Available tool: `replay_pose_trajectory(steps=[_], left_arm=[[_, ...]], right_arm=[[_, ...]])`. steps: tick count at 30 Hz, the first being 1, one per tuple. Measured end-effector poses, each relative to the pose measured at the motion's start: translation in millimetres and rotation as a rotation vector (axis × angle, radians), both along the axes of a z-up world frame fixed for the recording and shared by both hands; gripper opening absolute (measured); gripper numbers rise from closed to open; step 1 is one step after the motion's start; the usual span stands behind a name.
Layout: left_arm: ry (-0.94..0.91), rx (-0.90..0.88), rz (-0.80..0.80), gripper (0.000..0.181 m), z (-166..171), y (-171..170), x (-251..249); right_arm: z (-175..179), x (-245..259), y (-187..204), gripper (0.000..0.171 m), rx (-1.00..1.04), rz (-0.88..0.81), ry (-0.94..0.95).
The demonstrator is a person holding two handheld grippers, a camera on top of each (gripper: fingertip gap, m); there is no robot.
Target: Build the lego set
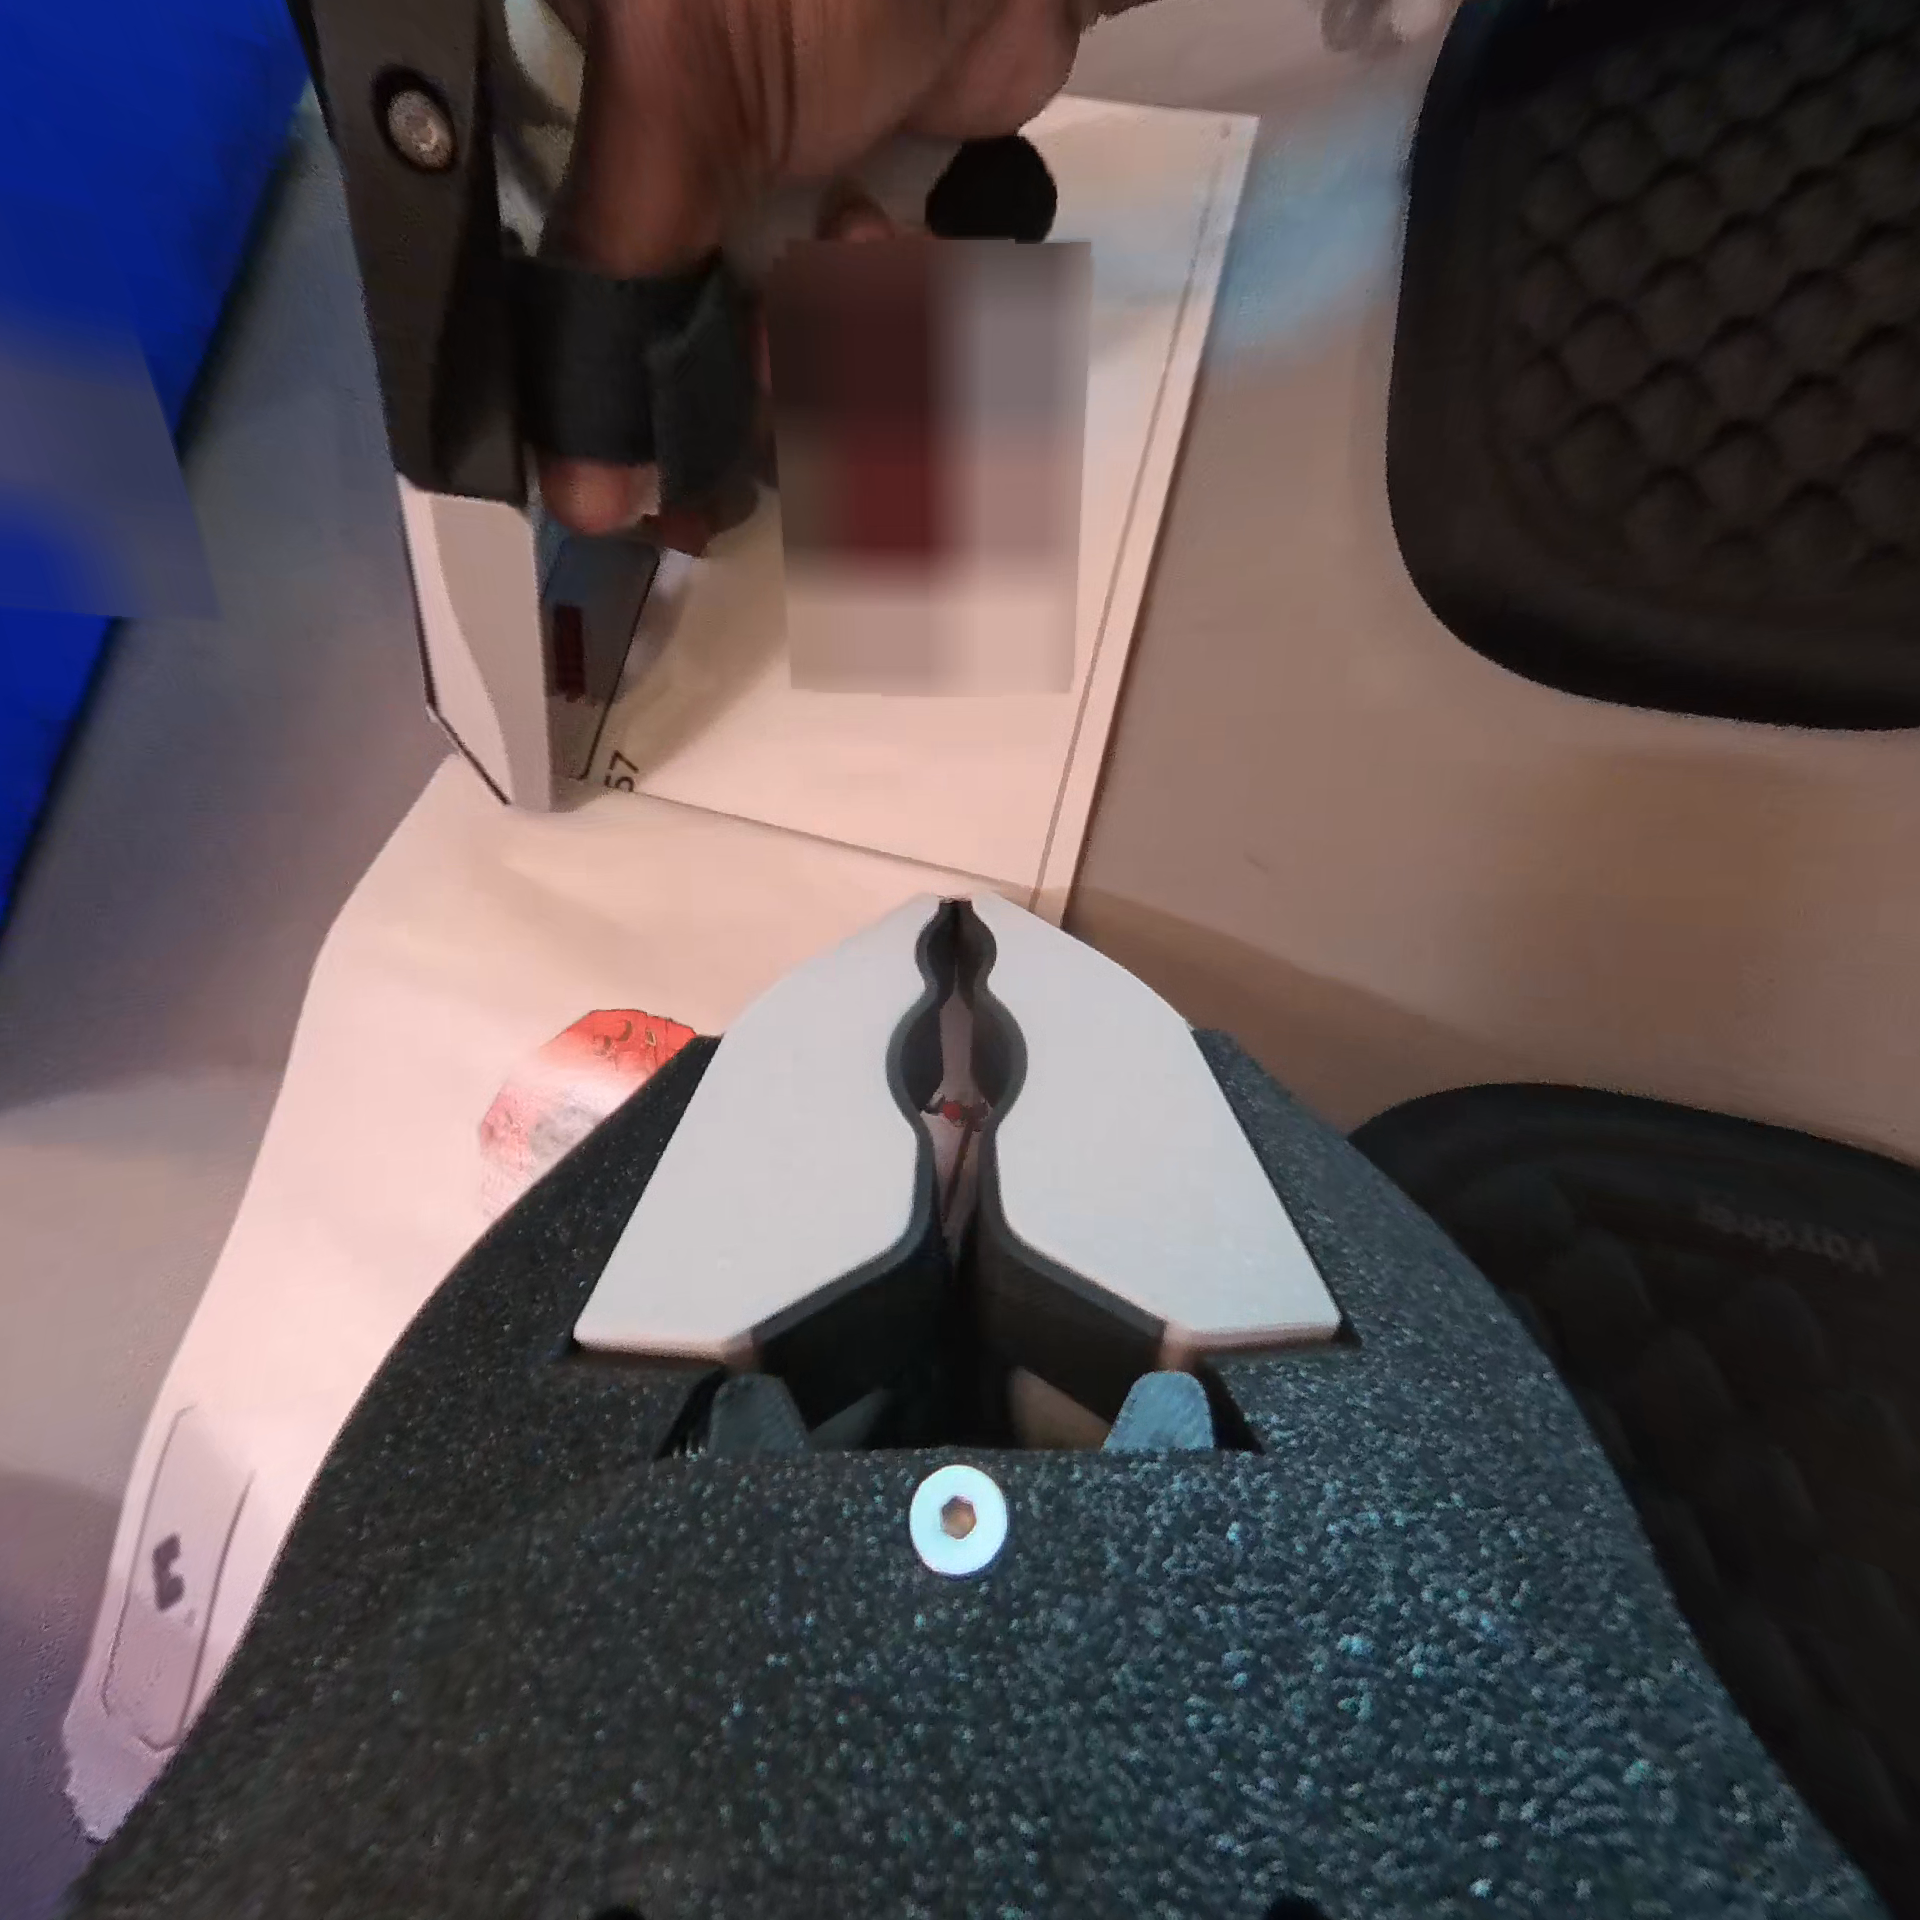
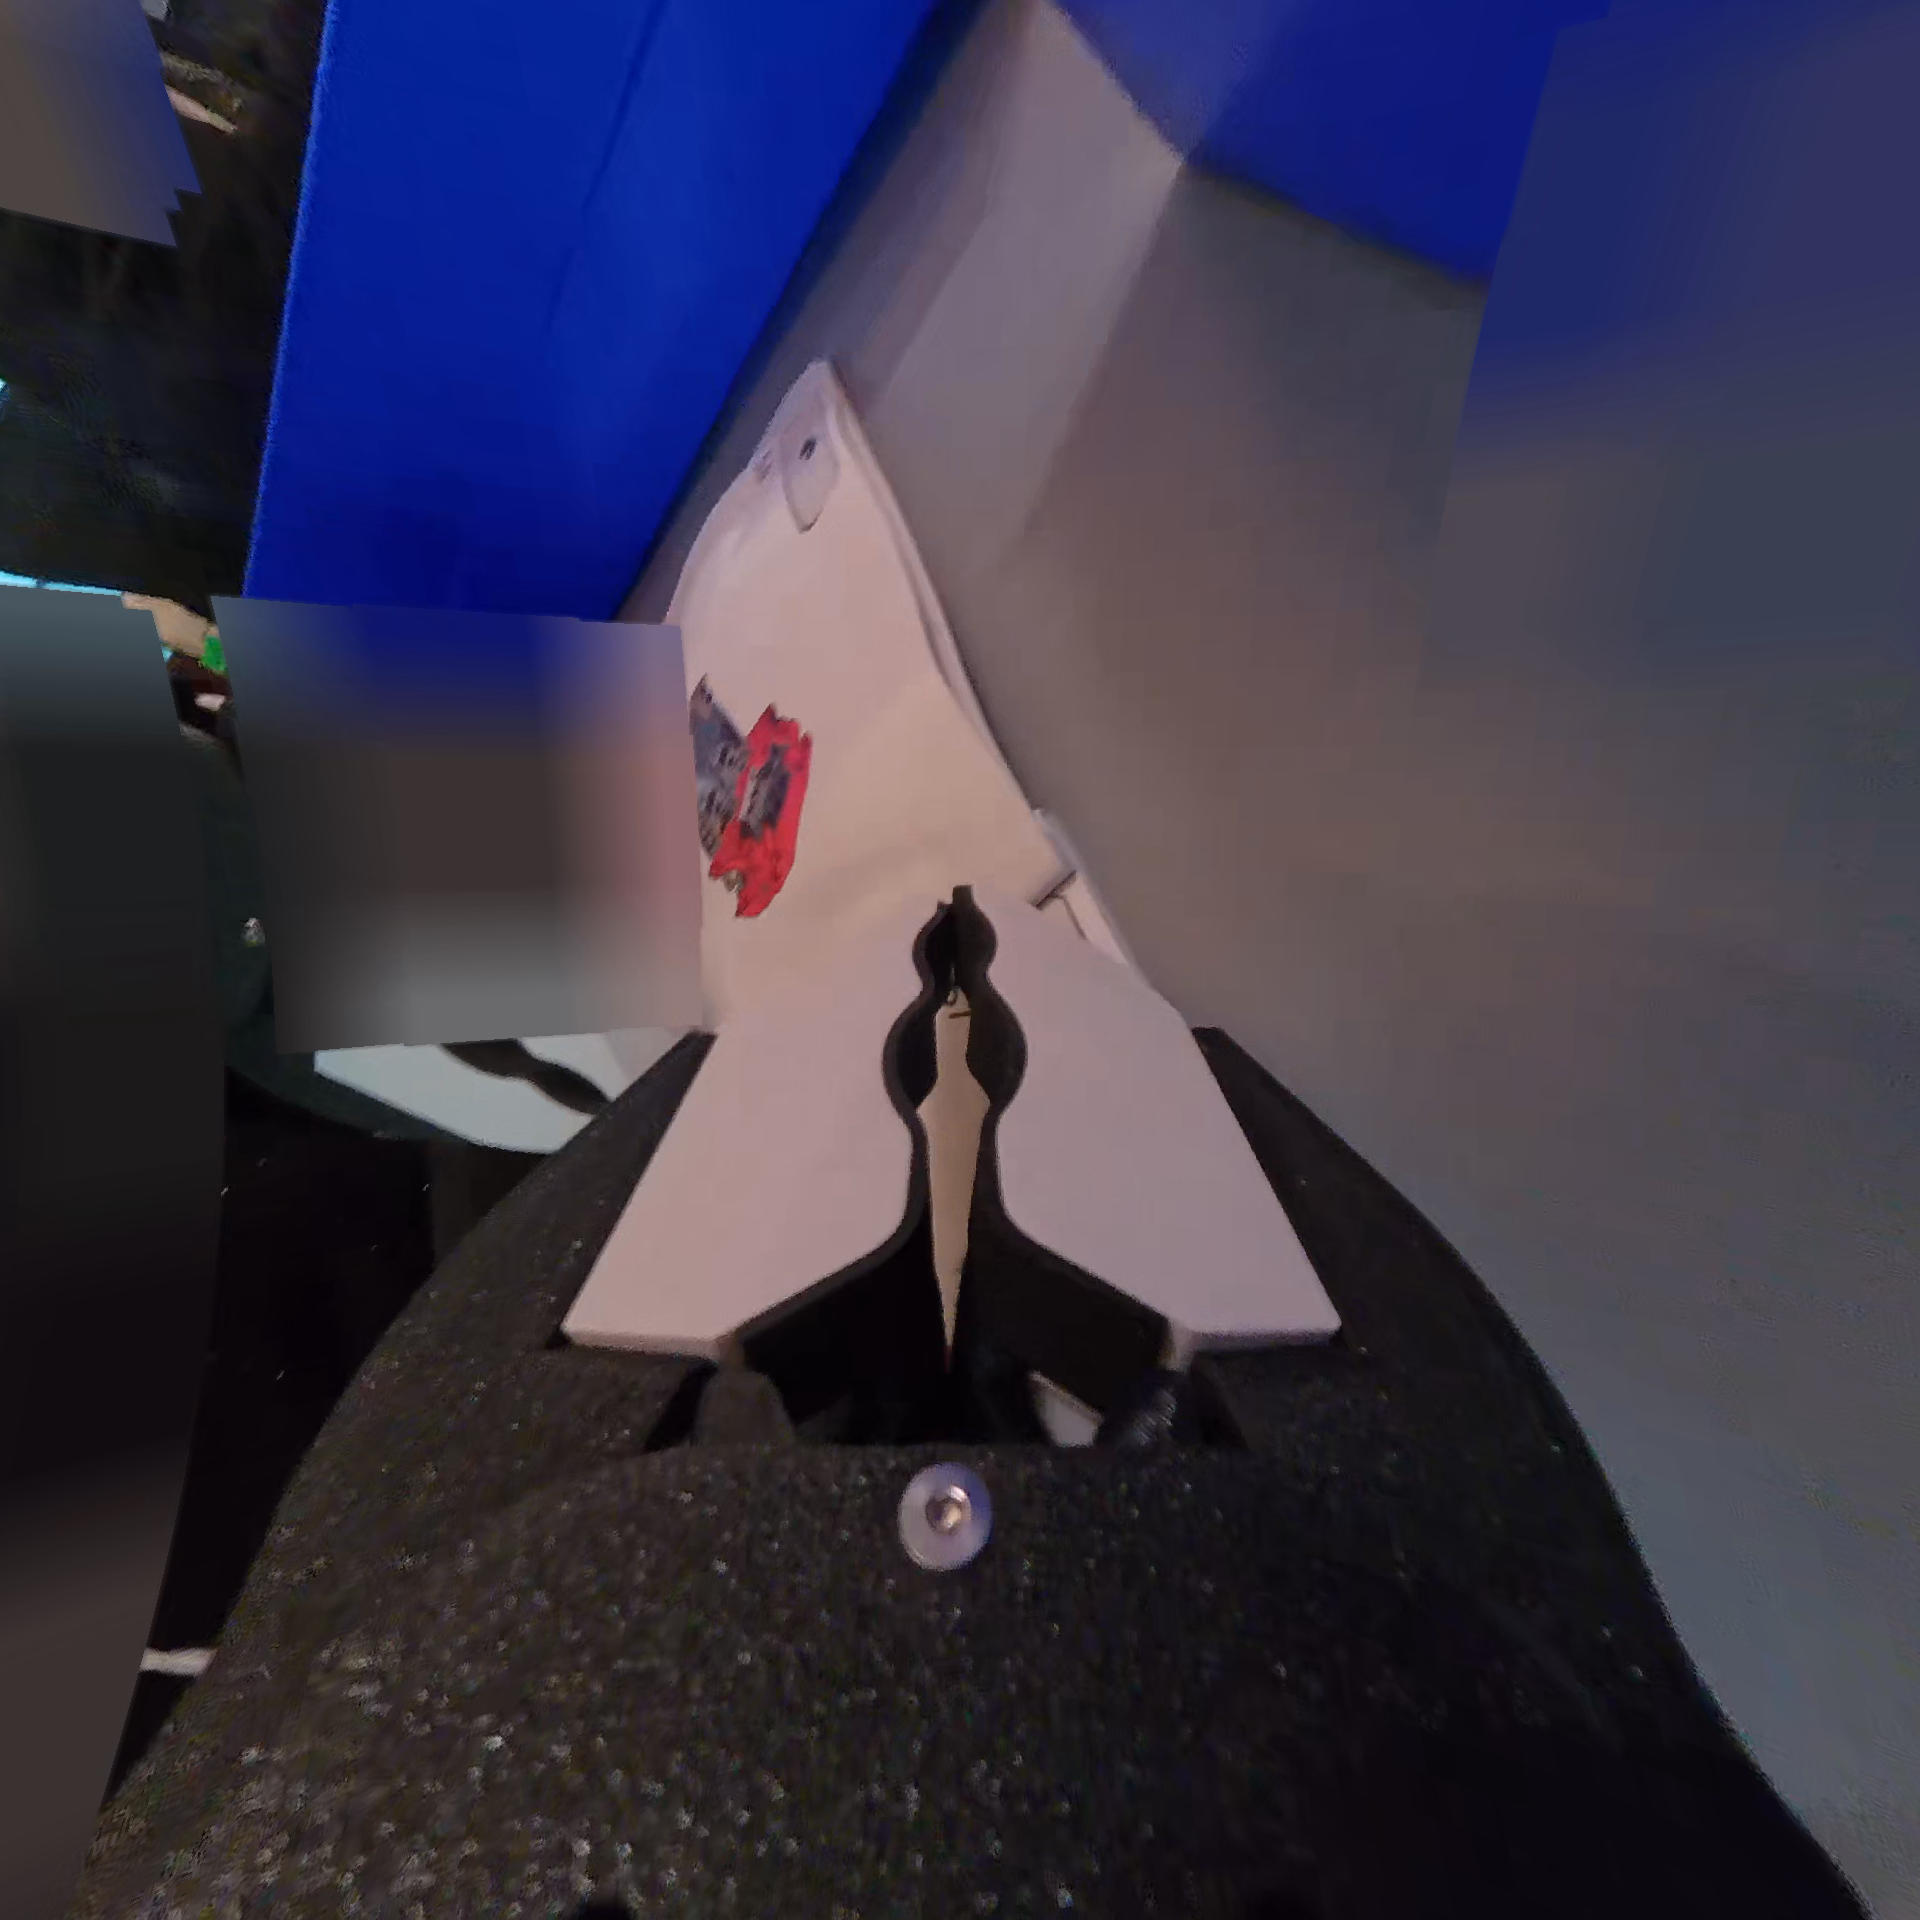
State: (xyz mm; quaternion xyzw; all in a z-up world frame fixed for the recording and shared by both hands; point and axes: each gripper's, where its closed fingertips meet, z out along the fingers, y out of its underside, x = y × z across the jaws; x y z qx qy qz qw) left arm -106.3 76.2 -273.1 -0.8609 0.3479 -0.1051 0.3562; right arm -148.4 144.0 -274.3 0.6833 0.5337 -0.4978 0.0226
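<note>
A white instruction booklet (image 1: 914, 790) lies open on the beige table (image 1: 1403, 883). One page (image 1: 436, 1091) with a red picture curls up to the left. My left gripper (image 1: 961, 914) is shut, with a thin sheet edge pinched between its grey fingers (image 1: 1101, 1132). My right gripper (image 2: 961, 899) is shut on a white page (image 2: 862, 727) that bears a red and grey picture. It also shows in the left wrist view (image 1: 535, 774), held by a hand (image 1: 790, 114), its tips down on the booklet. No loose bricks are in view.
Two black textured pads lie on the right, one far (image 1: 1683, 364) and one near (image 1: 1714, 1403). A blue board (image 1: 104, 260) stands at the left, also seen in the right wrist view (image 2: 540, 312). Grey mosaic patches cover parts of both views. Across from one pair of fingers to the other is roughly 8 centimetres.
</note>
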Motion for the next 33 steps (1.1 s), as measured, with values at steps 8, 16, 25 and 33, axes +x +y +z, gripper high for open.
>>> replay_pose_trajectory(steps=[8,16,25,33], left_arm=[[-0.111,-0.027,0.023,0.000,4.5,-2.6,3.9],[-0.030,0.088,0.166,0.000,44.4,56.1,-49.6],[-0.026,0.041,0.135,0.000,-1.5,67.9,-42.6],[-0.015,0.077,0.137,0.000,-0.9,66.4,-41.5]], right_arm=[[35.6,-1.5,2.2,0.000,0.001,-0.165,0.150],[5.0,20.4,-42.7,0.000,-0.189,-0.048,-0.072],[1.7,48.6,-77.1,0.000,-0.251,0.093,-0.130],[-0.4,60.0,-92.1,0.001,-0.040,0.118,-0.082]])
